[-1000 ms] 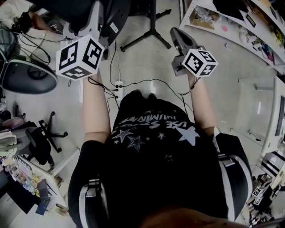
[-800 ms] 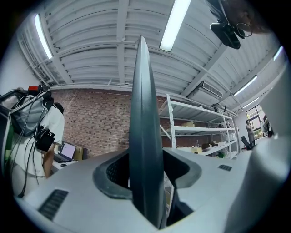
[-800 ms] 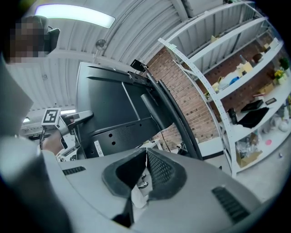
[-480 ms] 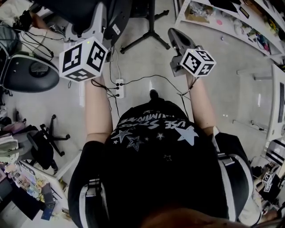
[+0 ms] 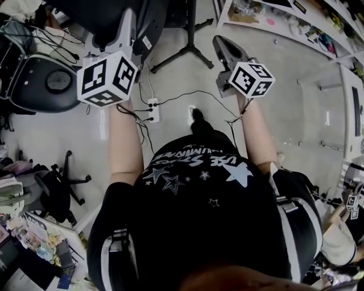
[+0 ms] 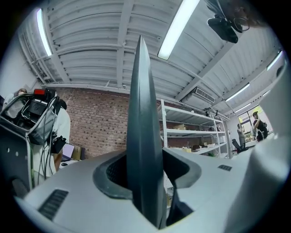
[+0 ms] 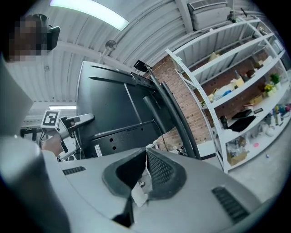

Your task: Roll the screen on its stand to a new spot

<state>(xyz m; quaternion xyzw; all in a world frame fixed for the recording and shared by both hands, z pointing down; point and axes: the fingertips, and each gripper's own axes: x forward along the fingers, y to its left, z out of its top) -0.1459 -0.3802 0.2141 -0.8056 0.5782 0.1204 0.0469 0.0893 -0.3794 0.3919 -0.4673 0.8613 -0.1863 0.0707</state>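
The screen [image 5: 108, 14] is a big dark panel at the top left of the head view, on a black stand with spread legs [image 5: 190, 48]. My left gripper [image 5: 128, 27] reaches up to the panel's edge. In the left gripper view that edge [image 6: 143, 136] stands upright between the jaws, and my left gripper [image 6: 145, 175] is shut on it. My right gripper [image 5: 223, 46] hovers right of the stand, touching nothing. In the right gripper view my right gripper [image 7: 145, 169] is shut, a small white scrap at the pads' seam, facing the screen's back [image 7: 113, 109].
A power strip [image 5: 152, 111] with trailing cables lies on the floor ahead of the person's foot. A round grey chair [image 5: 40, 82] stands left, a black swivel chair [image 5: 57, 187] lower left. Stocked shelves [image 5: 284, 23] run along the upper right, a white desk [image 5: 352, 113] right.
The floor, cables and chairs have slid through the head view while both grippers and the screen kept their places in it. A foot has come into sight. Neither grip has changed.
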